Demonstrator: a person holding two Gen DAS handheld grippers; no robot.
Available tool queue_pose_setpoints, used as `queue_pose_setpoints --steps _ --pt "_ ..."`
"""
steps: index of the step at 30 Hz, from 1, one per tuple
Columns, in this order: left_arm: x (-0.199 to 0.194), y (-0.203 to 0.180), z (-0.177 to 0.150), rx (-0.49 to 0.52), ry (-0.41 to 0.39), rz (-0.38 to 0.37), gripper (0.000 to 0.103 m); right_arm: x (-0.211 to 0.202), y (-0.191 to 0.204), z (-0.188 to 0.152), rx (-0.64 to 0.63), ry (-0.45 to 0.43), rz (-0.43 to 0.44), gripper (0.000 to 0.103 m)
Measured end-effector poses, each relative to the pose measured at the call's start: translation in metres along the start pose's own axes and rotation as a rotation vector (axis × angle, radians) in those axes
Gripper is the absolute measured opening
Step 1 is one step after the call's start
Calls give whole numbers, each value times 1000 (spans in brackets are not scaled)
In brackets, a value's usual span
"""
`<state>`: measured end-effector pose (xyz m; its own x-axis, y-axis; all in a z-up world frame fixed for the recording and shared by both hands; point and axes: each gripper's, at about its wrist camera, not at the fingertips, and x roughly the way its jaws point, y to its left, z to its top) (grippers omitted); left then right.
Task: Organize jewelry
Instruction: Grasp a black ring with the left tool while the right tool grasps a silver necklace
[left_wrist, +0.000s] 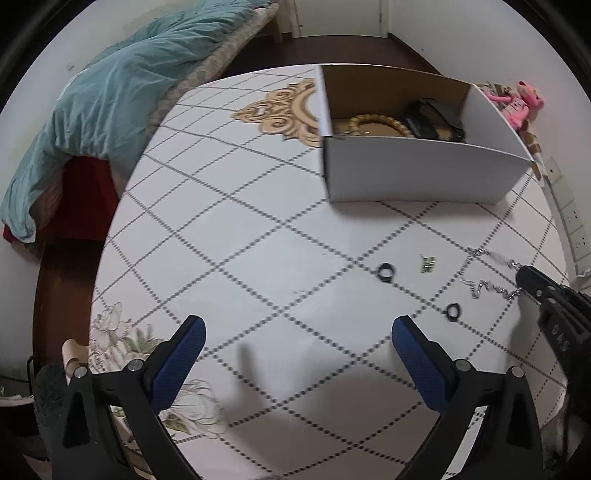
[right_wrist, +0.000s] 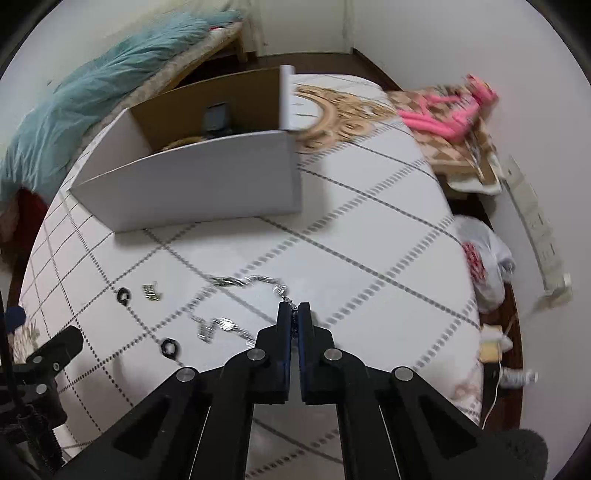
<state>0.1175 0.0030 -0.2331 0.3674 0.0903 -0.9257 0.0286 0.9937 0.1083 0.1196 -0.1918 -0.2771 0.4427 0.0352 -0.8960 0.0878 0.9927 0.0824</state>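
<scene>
With its jaws clamped together, the right gripper (right_wrist: 294, 308) pinches a silver chain (right_wrist: 236, 282) that trails leftward across the checked tablecloth (right_wrist: 369, 236). Left gripper (left_wrist: 299, 332): jaws spread wide, nothing between them. Two black rings (left_wrist: 386, 272) and a small clasp (left_wrist: 427, 264) lie near the chain, before the white box (left_wrist: 417, 173).

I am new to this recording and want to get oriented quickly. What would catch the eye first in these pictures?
First, the right gripper, shut on a silver chain that trails across the checked tablecloth. Behind it stands an open white box with a beaded bracelet and a dark item inside. Near the chain lie two black rings and a small gold piece, while the left gripper is open above bare cloth.
</scene>
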Motion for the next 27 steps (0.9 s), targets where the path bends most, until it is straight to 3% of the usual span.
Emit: queue_pose_setpoints --steps 8,10,12,13,15,17,22,24,27 --pt "8 -38 3 45 30 -124 102 -20 -51 1 112 -32 -18 3" --pt "9 -50 2 61 33 -148 96 -21 -56 0 120 -31 -19 3" --pt "9 -59 2 83 29 -156 75 -21 -57 -2 127 -30 -16 3" --pt "9 -64 1 96 27 -159 70 -22 -57 -3 128 -29 -16 3" --pt "9 -70 0 113 26 -174 47 -21 -57 -4 132 -28 -14 3" --pt "10 -74 1 130 20 -182 32 -20 -58 -4 137 -27 -15 3" --pt "12 -83 5 156 -2 -187 21 -19 -60 -5 143 -25 -16 3" --pt "12 -83 5 160 -9 -196 10 -20 -60 -5 144 -26 -16 3" --pt "11 -84 4 156 -17 -214 10 -22 -61 -4 144 -30 -9 3"
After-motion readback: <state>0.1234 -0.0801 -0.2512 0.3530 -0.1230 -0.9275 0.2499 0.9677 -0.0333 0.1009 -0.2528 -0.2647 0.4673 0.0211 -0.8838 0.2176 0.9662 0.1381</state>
